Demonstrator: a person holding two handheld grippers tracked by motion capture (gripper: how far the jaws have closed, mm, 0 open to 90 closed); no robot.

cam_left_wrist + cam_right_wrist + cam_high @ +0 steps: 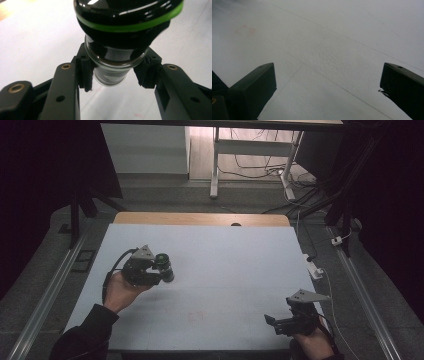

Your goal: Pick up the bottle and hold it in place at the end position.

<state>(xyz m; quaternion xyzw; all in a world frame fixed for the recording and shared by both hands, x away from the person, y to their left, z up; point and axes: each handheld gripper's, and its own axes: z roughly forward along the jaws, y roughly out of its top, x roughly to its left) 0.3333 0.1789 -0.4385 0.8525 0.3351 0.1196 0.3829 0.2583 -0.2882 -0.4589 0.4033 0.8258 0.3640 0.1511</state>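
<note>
White table [225, 270] | left gripper [150, 270] clamps dark green-ringed bottle [164, 265] | right gripper [280, 322] wide apart, holding nothing

This looks like a lab or test room, not a home. A flat white board [225, 270] covers a light wooden table [200, 218], and only thin seams and a faint red square mark [196, 316] show on it. Long grey metal rails [45, 295] run along the left and right edges of the table. Black stand legs [76, 215] rise by its far left corner. On the grey floor past the far edge, black cables [260, 170] lie tangled under a white metal desk frame [215, 165]. A white power strip [314, 269] sits near the right edge.
</note>
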